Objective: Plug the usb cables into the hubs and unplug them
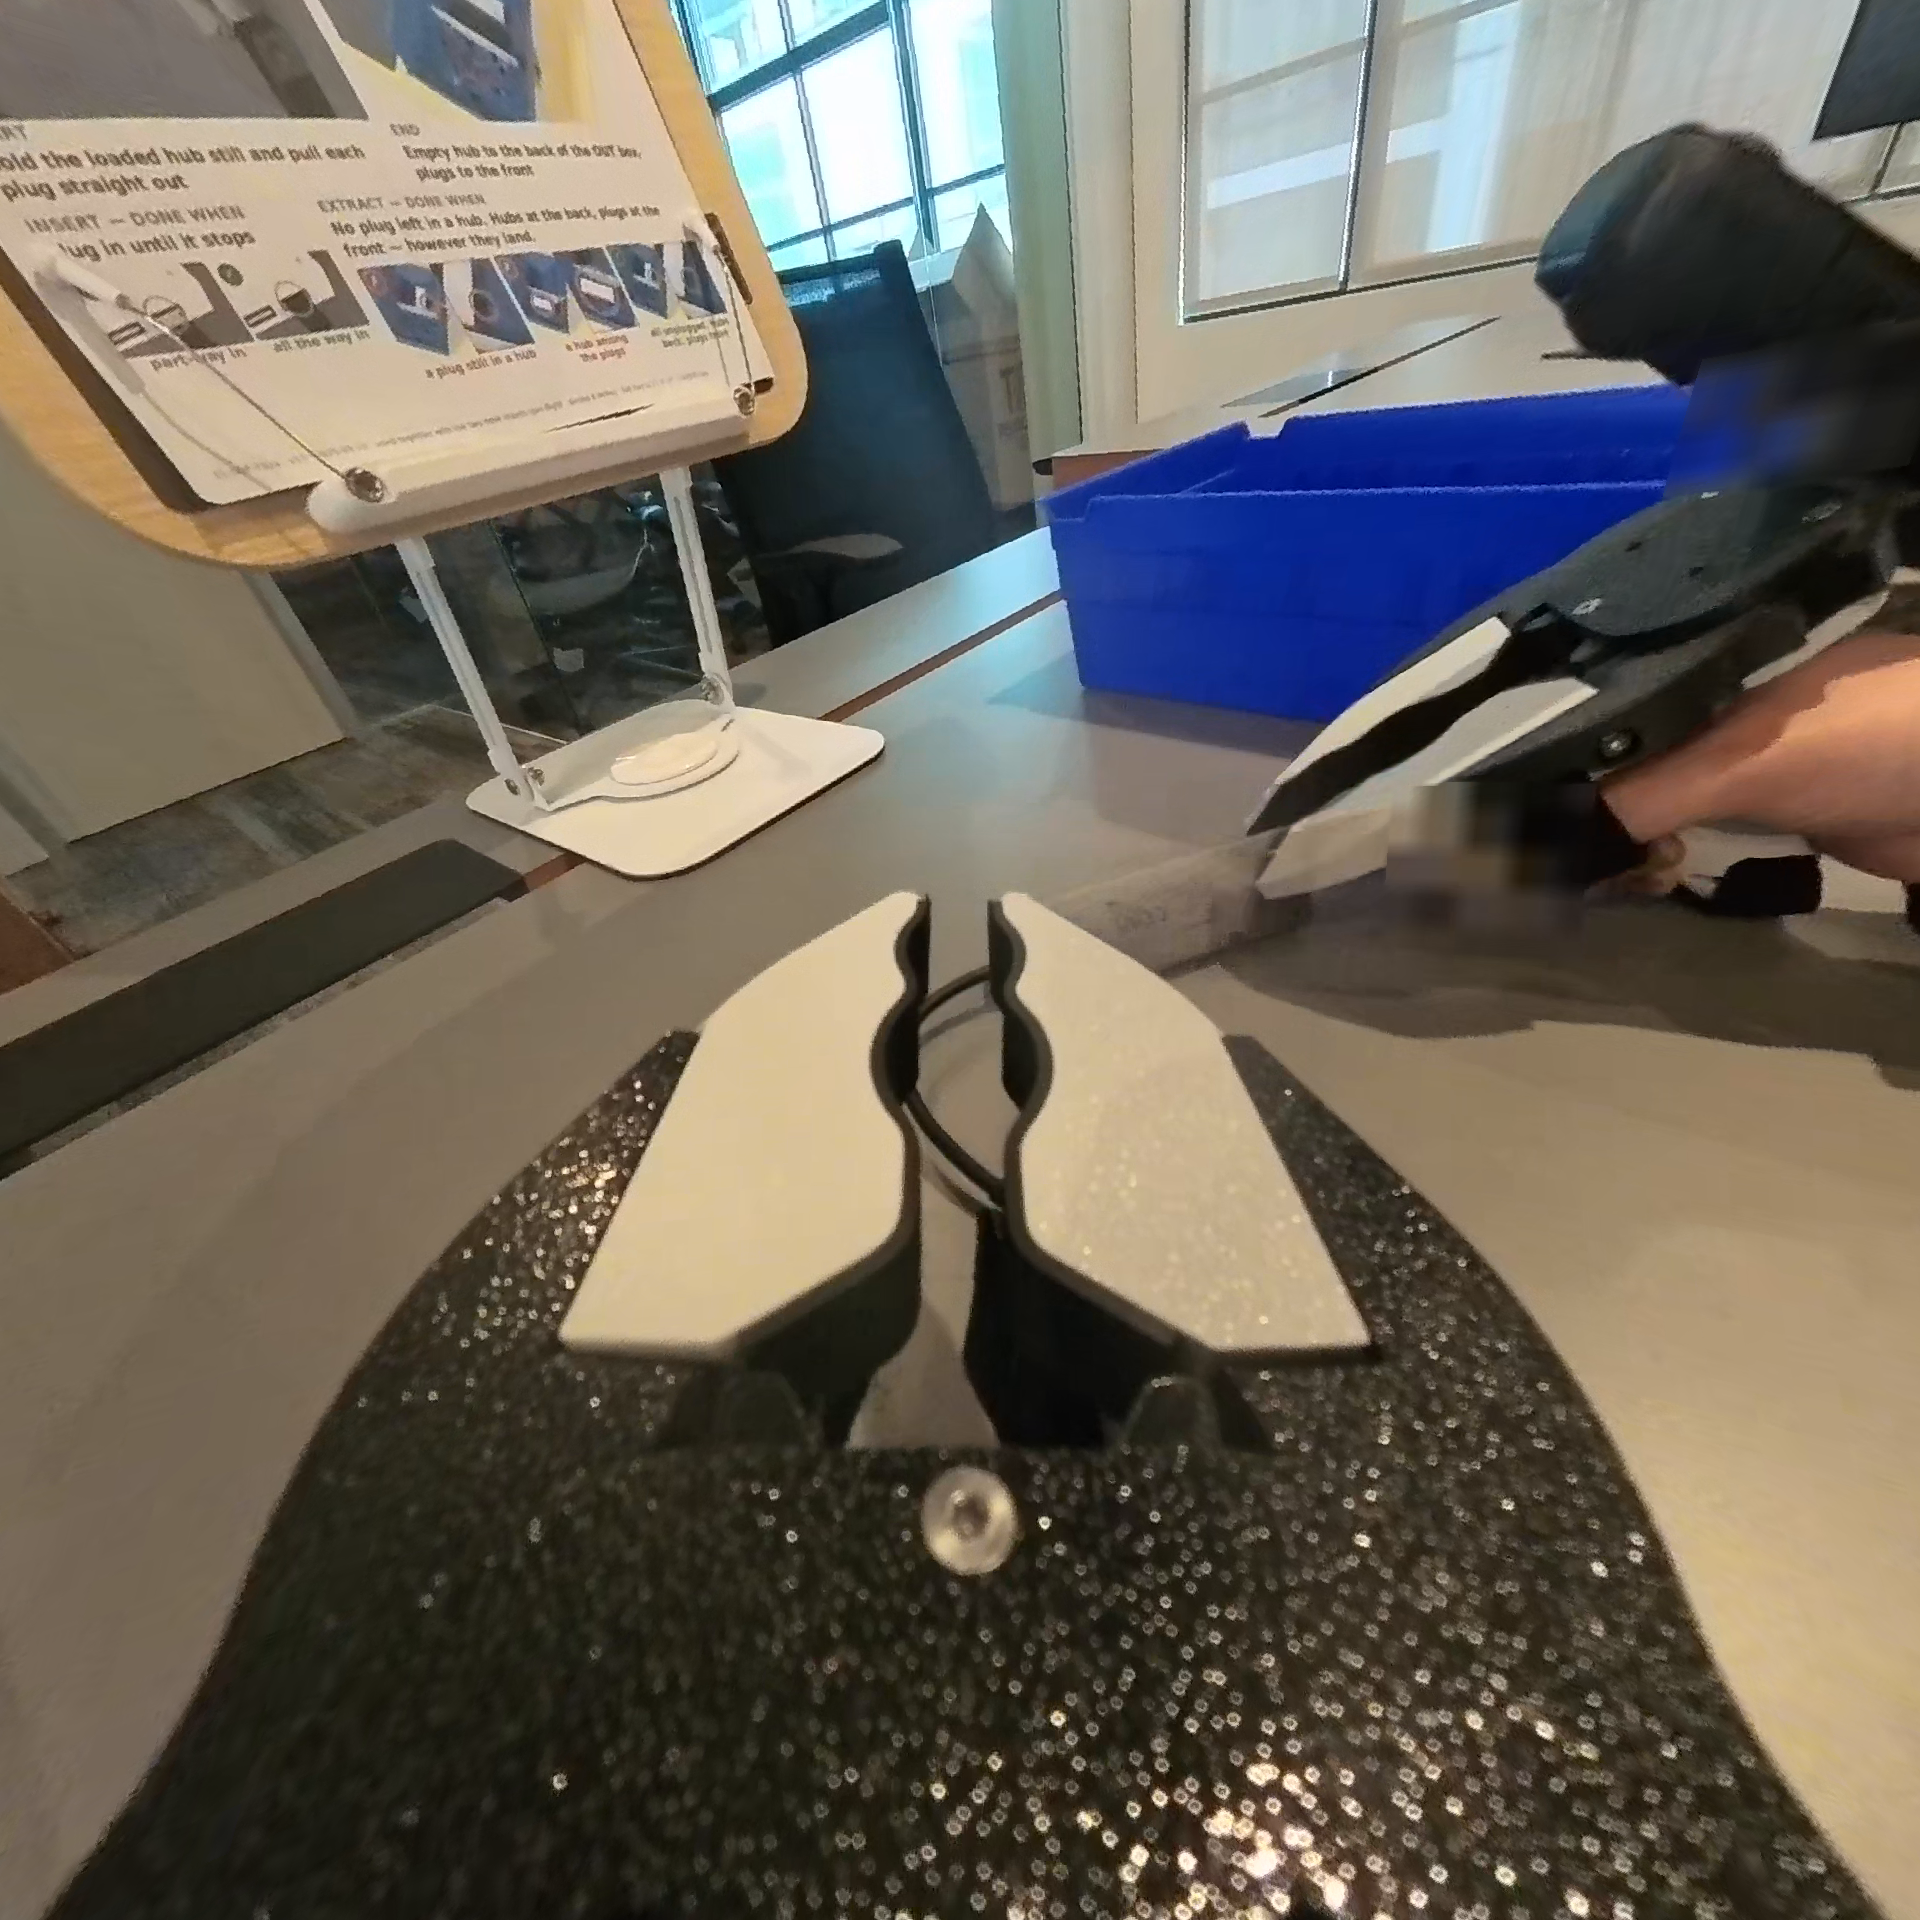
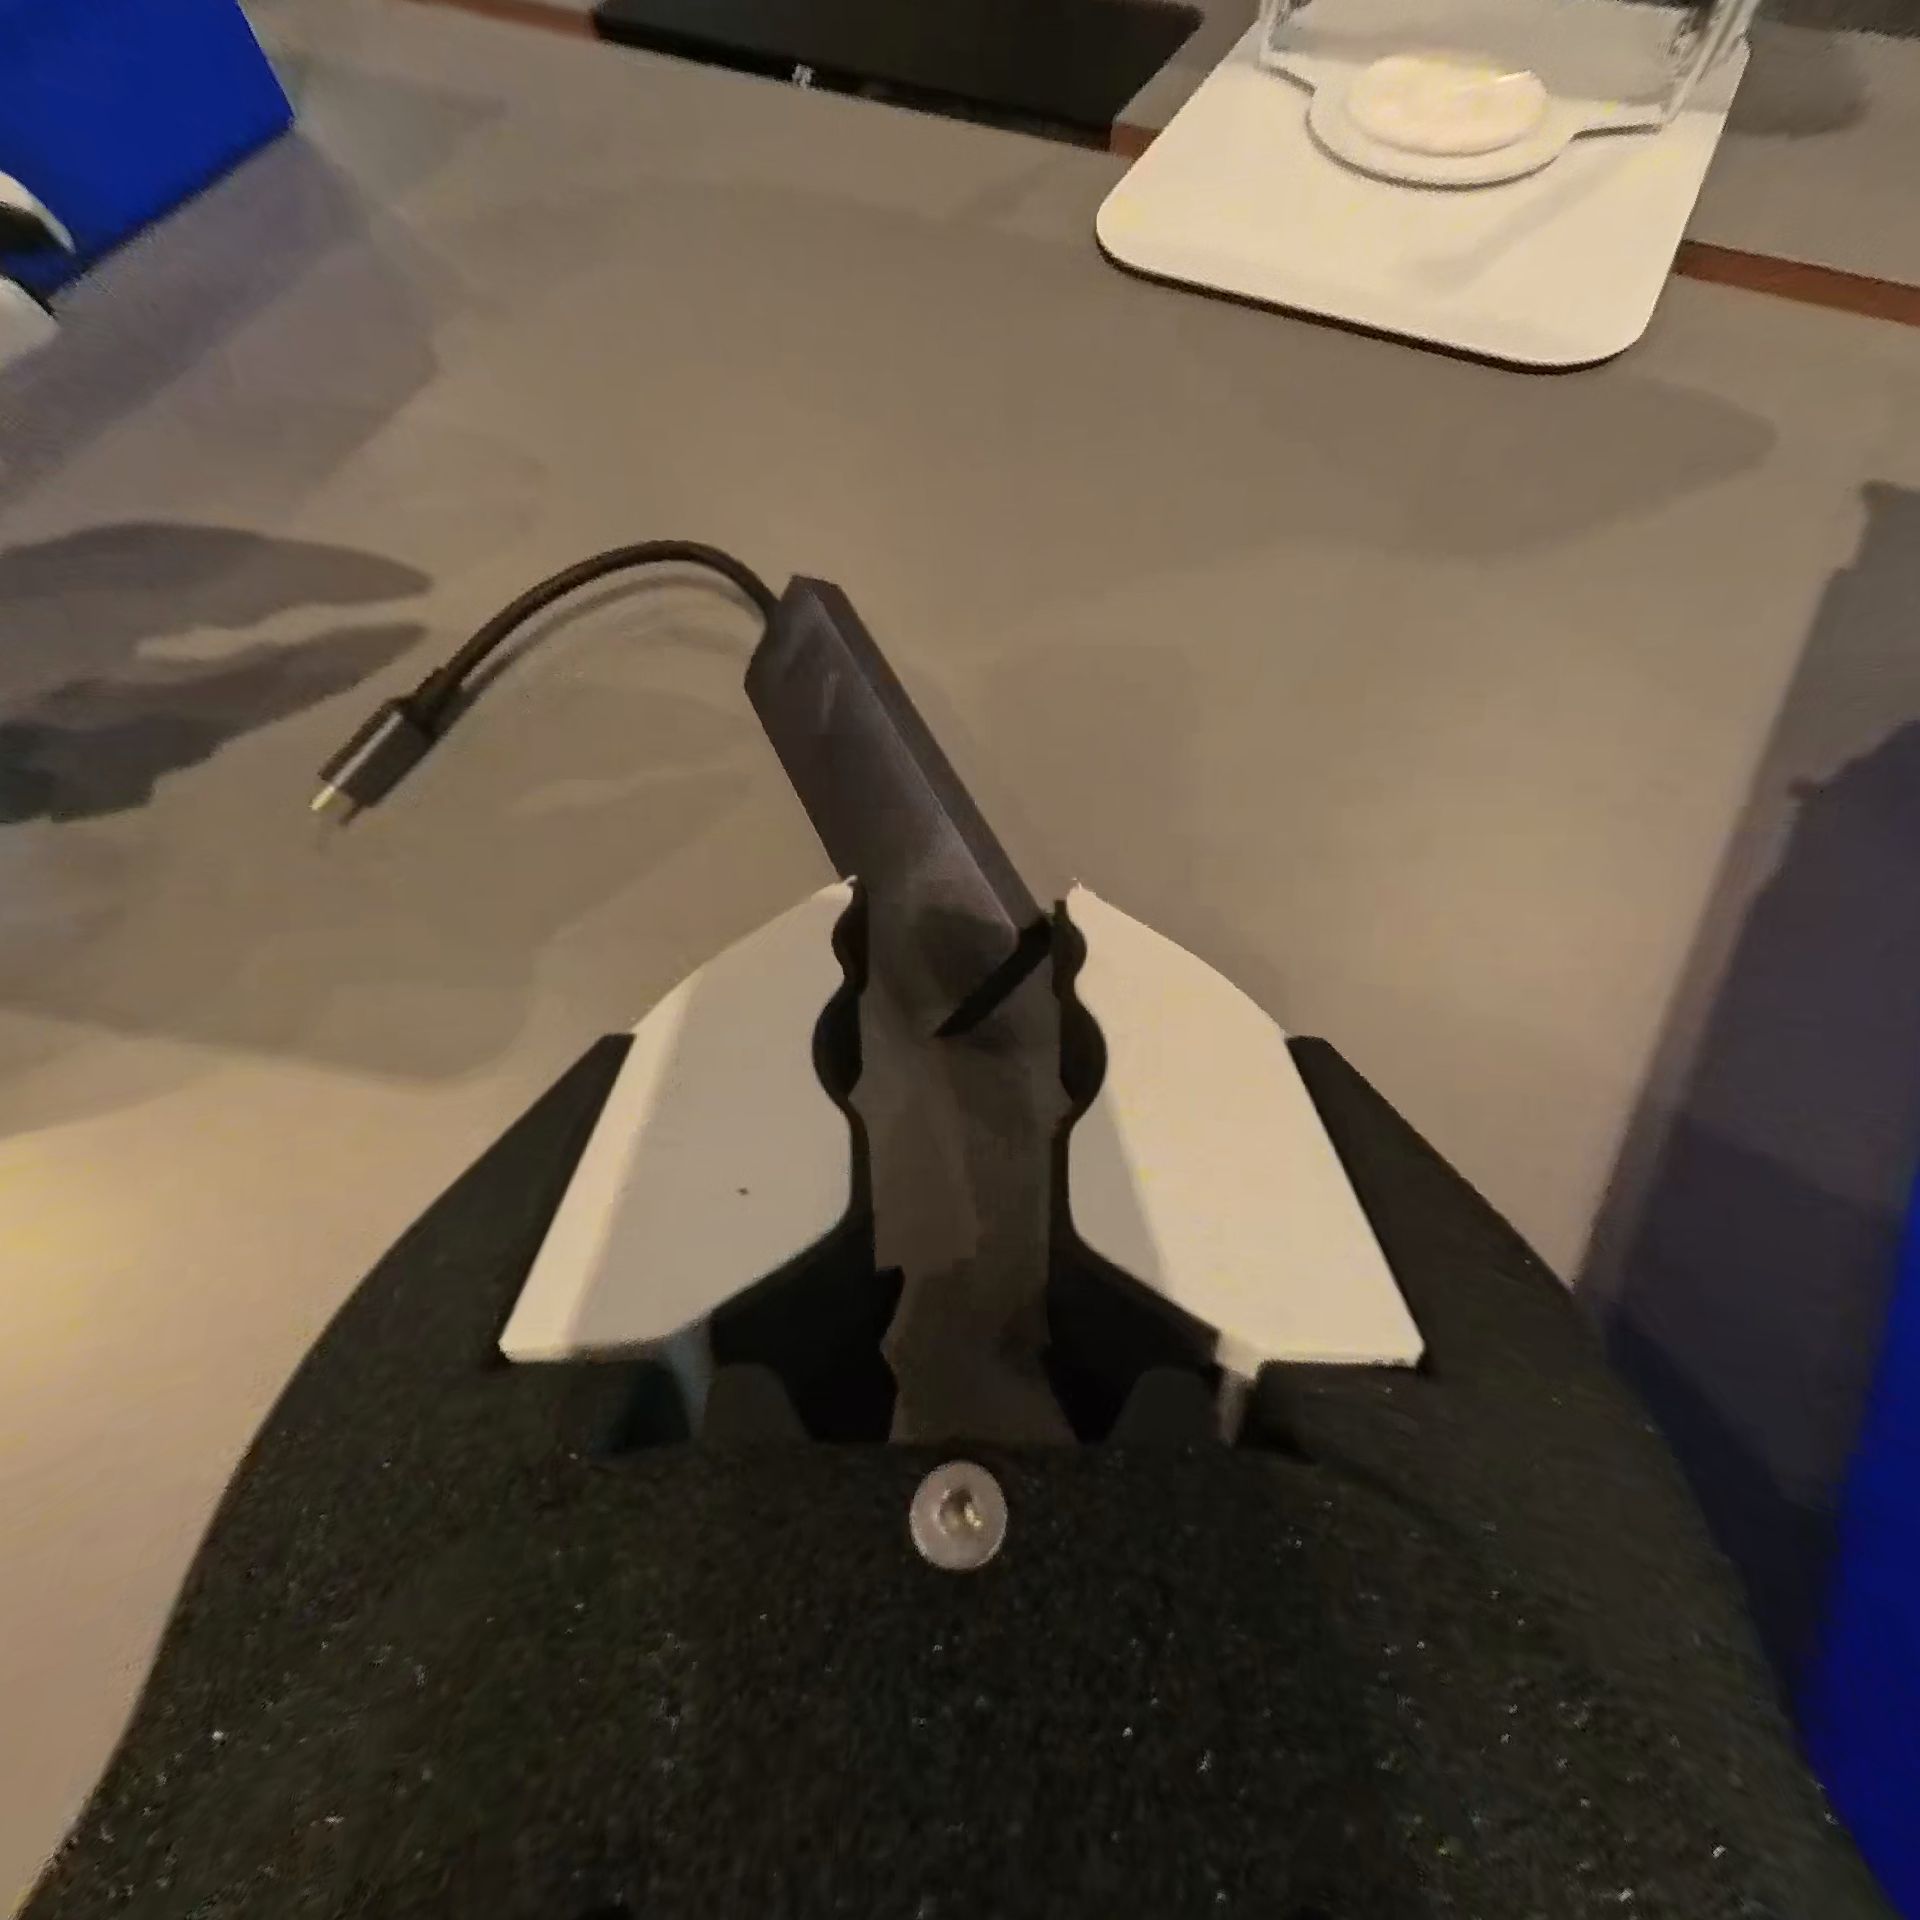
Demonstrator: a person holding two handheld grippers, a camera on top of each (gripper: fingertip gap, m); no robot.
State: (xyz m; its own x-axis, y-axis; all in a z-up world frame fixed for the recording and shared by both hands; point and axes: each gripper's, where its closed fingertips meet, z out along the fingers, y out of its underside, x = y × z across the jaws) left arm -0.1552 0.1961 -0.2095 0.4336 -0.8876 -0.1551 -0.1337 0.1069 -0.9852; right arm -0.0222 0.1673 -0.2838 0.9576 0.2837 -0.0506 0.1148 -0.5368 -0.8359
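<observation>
My left gripper (image 1: 961, 920) is nearly closed, with a thin black usb cable (image 1: 940, 1101) looped between its white fingers; the plug is hidden. It is low over the grey table (image 1: 312, 1195). My right gripper (image 2: 961, 899) is shut on one end of a dark grey hub (image 2: 862, 748). The hub sticks out forward above the table. Its short black lead ends in a free plug (image 2: 369, 753) at the left. In the left wrist view the right gripper (image 1: 1273, 842) is at the right, held by a hand, with the hub (image 1: 1164, 920) pointing towards my left gripper.
A blue bin (image 1: 1351, 561) stands at the back right of the table. A wooden board with an instruction sheet (image 1: 416, 312) stands on a white base (image 1: 727, 790) at the back left; the base also shows in the right wrist view (image 2: 1299, 260). A black strip (image 1: 208, 966) runs along the table's far edge.
</observation>
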